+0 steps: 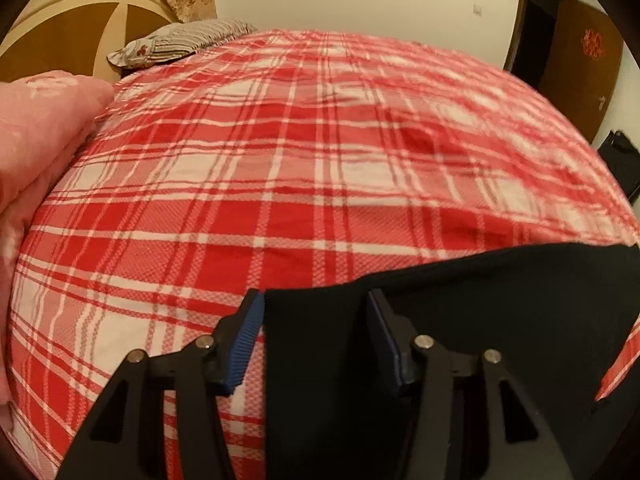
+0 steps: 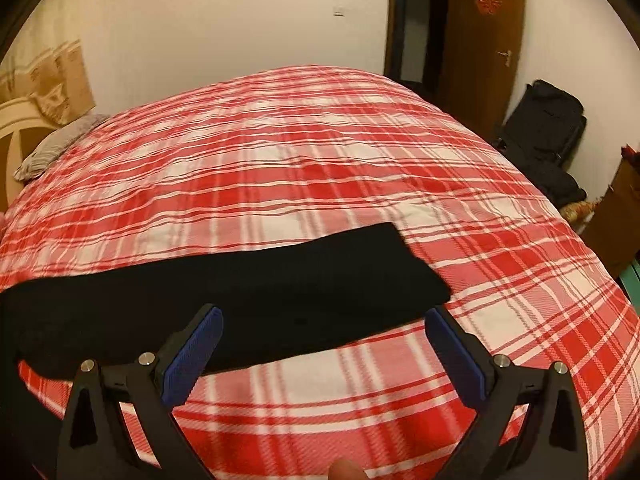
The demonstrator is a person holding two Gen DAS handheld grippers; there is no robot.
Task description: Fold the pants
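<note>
The black, soft fabric pants (image 2: 224, 292) lie as a long narrow band on the red plaid bedsheet (image 2: 320, 152), seemingly halved lengthwise, crosswise folds left; the left gripper (image 1: 316, 320) straddles one end with jaws spread, the right gripper (image 2: 324, 332) spread wide just short of the other.

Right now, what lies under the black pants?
Under the black pants lies the red plaid bedcover, showing all around them. The part directly beneath is covered, so anything there cannot be seen.

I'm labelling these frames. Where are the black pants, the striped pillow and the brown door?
black pants (image 2: 248, 288): right wrist view, middle of the folded cloth.
striped pillow (image 1: 180, 42): left wrist view, centre of its top face.
brown door (image 2: 486, 52): right wrist view, middle of the panel.
</note>
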